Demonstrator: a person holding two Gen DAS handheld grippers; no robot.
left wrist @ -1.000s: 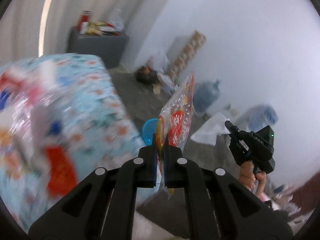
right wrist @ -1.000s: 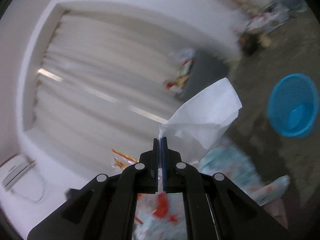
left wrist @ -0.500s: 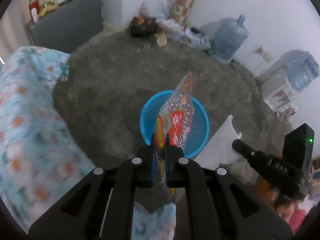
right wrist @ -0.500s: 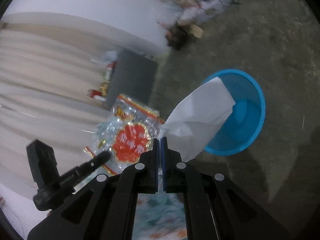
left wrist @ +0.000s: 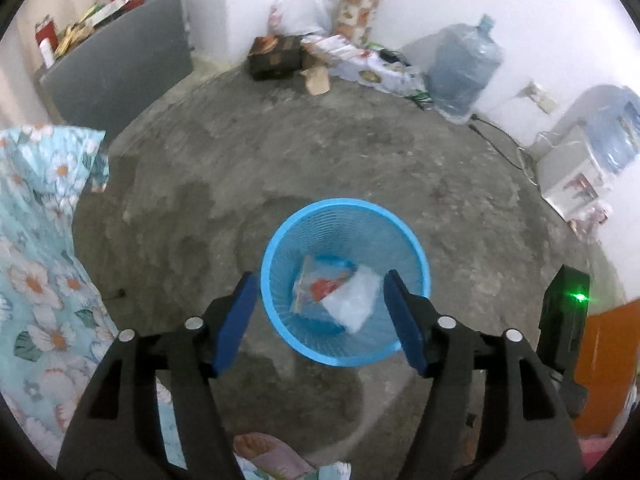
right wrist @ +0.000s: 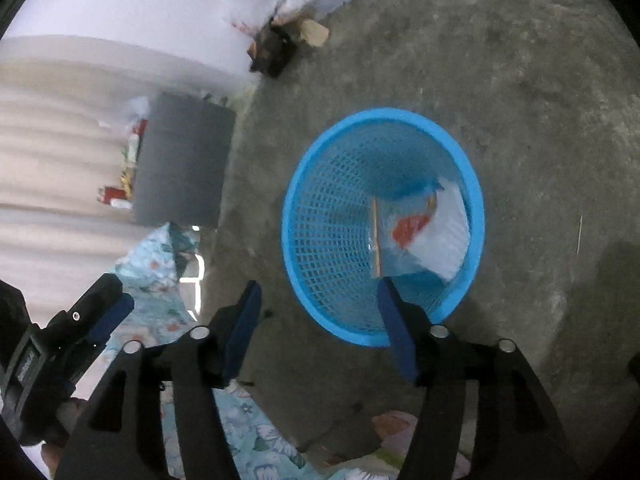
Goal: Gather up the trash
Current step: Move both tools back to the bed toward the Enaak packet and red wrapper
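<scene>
Concrete floor | blue basket: snack wrapper, tissue

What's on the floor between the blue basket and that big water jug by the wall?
Nothing: in the left wrist view only bare grey floor stretches between the blue basket and the water jug.

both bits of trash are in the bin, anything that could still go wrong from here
Two modest risks. The blue basket is light mesh standing free on the rough floor, and both the open left gripper and the open right gripper hang close over its near rim, so a careless move might tip it. The white tissue leans high against the basket wall beside the snack wrapper; a knock could spill it.
</scene>
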